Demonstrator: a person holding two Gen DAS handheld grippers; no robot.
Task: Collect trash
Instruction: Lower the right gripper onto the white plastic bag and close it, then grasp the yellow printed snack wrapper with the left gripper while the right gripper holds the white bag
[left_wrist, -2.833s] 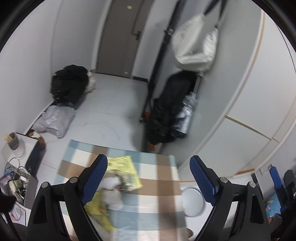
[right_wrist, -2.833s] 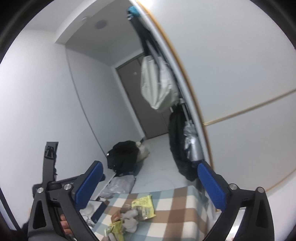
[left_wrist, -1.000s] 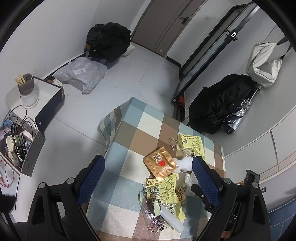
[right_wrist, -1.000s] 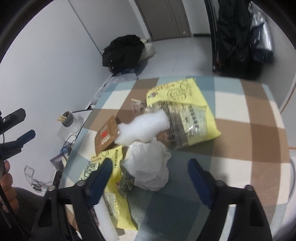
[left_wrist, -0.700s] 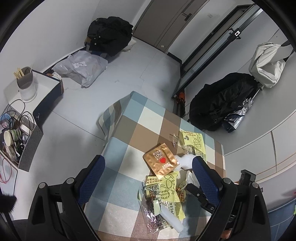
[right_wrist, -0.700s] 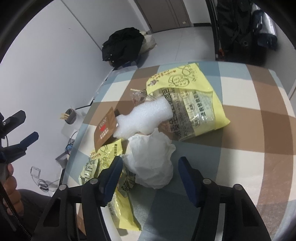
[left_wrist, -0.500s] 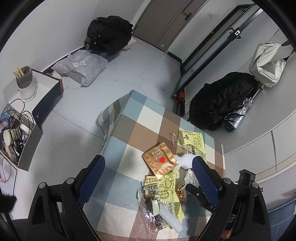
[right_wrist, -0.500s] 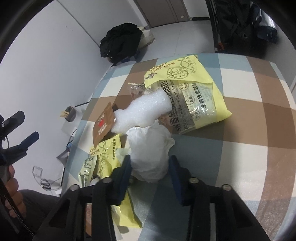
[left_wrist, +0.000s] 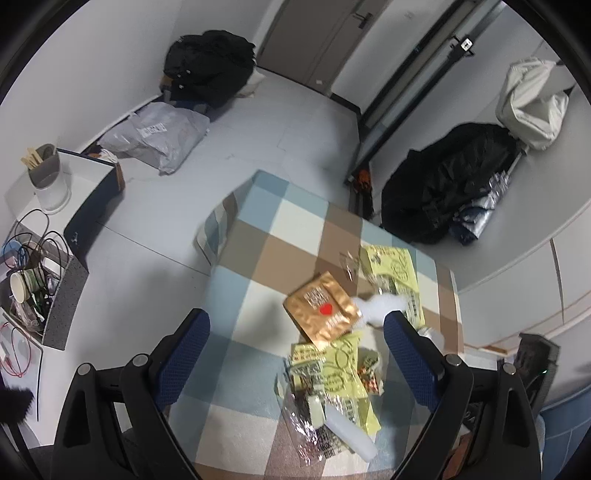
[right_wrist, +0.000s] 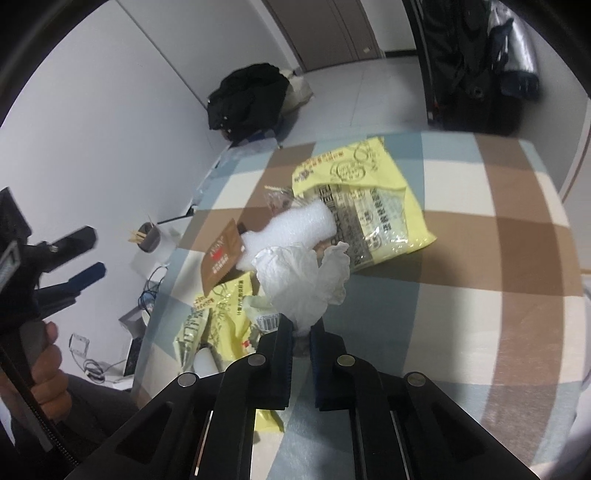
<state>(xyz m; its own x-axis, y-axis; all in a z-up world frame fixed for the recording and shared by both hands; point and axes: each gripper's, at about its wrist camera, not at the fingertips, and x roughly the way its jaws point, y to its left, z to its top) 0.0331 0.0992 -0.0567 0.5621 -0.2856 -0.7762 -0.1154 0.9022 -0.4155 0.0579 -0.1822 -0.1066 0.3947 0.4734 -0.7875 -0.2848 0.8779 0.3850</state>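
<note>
A pile of trash lies on the checked tablecloth (right_wrist: 480, 258). My right gripper (right_wrist: 301, 332) is shut on the lower end of a crumpled white tissue (right_wrist: 306, 280), which stands up in front of the pads. Behind the tissue lie a white foam piece (right_wrist: 291, 229), a big yellow packet (right_wrist: 362, 199) and a brown sachet (right_wrist: 221, 258). Smaller yellow wrappers (right_wrist: 218, 317) lie to the left. My left gripper (left_wrist: 295, 321) hangs open above the table (left_wrist: 258, 236), over the gold-brown sachet (left_wrist: 321, 310), yellow wrappers (left_wrist: 332, 365) and a clear wrapper (left_wrist: 310, 424).
On the floor past the table lie a black bag (left_wrist: 210, 70) and a grey parcel (left_wrist: 159, 136). A white box with a cup (left_wrist: 48, 177) and a bin of cables (left_wrist: 33, 291) stand at the left. A black coat (left_wrist: 443, 184) and white bag (left_wrist: 532, 103) hang at the right.
My right gripper's jaws have closed from wide apart onto the white tissue, and the tissue now stands slightly lifted. The left gripper has stayed open and hardly moved.
</note>
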